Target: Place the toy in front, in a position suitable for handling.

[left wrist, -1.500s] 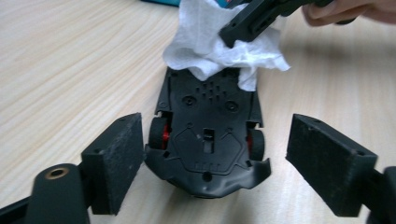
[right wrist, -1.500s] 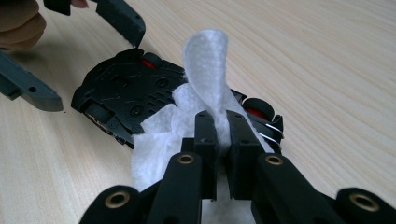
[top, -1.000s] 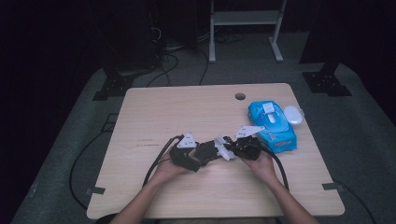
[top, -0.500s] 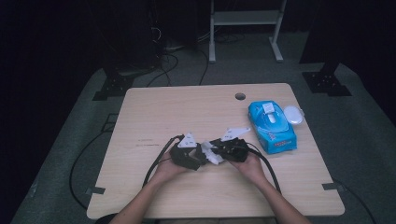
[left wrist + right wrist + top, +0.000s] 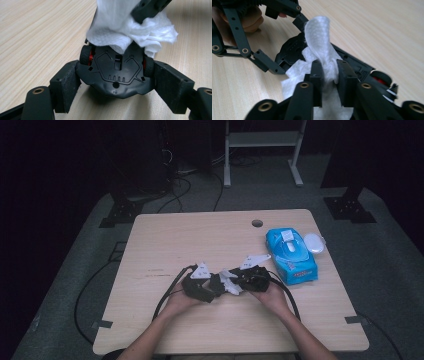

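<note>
The left gripper [image 5: 216,287] sits at the near middle of the table [image 5: 200,235], its jaws clamped on the sides of a black toy car [image 5: 116,72]. In the left gripper view the car lies underside up between the two pads [image 5: 65,85], which press against its flanks just behind the red-hubbed wheels [image 5: 86,55].

A white wipe [image 5: 130,30] lies on the car's far end, just beyond the left jaws. The right gripper [image 5: 239,281] meets the left one tip to tip, and its dark tip comes down into the wipe from the top of the left gripper view.

In the right gripper view the wipe [image 5: 322,52] stands up in a fold between the right jaws, which have just been opening; they stand a little apart with the cloth bunched between the pads [image 5: 344,75], and whether they still press on it I cannot tell. The car [image 5: 352,65] lies just under and beyond these jaws.

Well to the right of both grippers lies a blue wipe pack [image 5: 291,255], with its white lid [image 5: 314,242] beside it.
</note>
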### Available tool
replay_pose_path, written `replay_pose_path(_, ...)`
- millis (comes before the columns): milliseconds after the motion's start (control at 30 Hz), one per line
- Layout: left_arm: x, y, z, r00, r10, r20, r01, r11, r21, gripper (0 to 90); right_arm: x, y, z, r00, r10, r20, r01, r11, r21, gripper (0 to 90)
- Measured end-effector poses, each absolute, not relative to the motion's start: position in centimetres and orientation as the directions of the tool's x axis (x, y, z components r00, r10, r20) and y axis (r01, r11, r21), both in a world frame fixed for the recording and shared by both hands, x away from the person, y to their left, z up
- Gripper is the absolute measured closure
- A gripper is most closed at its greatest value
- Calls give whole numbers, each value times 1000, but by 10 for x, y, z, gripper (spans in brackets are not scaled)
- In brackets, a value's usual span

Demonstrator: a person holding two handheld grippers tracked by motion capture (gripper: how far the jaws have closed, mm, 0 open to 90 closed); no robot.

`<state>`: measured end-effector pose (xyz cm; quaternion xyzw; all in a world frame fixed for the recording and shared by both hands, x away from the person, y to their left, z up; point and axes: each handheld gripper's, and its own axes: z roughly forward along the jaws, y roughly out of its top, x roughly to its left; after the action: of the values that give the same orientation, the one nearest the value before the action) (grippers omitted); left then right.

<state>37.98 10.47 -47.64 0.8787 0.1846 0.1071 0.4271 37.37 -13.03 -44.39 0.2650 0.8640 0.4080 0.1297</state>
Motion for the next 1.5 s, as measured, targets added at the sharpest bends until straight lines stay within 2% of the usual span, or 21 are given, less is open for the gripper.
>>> replay_pose_path(33,380,105,-476,909,415,31,232,-568,790,241,371,-131,-440,-822,569,-20,341,520,783,674)
replay_pose_path(200,380,105,-476,909,416,26,236,-565,791,241,366,-134,-434,-824,565,-35,312,505,805,620)
replay_pose_path(300,380,105,-476,908,418,17,243,-561,791,242,363,-127,-435,-835,547,-57,282,515,809,621)
replay_pose_path(400,380,105,-476,908,418,9,248,-556,794,242,363,-117,-440,-848,526,-70,267,537,800,644)
replay_pose_path(533,381,105,-475,912,410,19,239,-568,787,243,361,-101,-448,-869,485,-95,232,569,789,784)
replay_pose_path(600,381,106,-475,913,409,17,240,-569,787,243,362,-98,-449,-870,482,-103,226,577,785,804)
replay_pose_path(833,380,105,-475,914,406,20,237,-573,785,242,367,-96,-451,-879,478,2,283,518,807,817)
replay_pose_path(967,380,104,-475,912,409,15,241,-567,787,243,369,-96,-452,-880,474,11,288,516,807,822)
replay_pose_path(1067,381,105,-475,912,409,12,242,-563,790,243,374,-108,-450,-857,516,-2,307,513,802,826)
replay_pose_path(1200,381,104,-474,912,410,7,245,-558,793,243,377,-120,-450,-833,551,40,353,476,805,830)
replay_pose_path(1367,380,103,-475,913,407,14,242,-569,786,242,369,-99,-452,-875,482,34,309,504,807,829)
replay_pose_path(1500,381,105,-474,913,407,14,240,-566,789,243,370,-99,-450,-872,490,8,300,522,799,829)
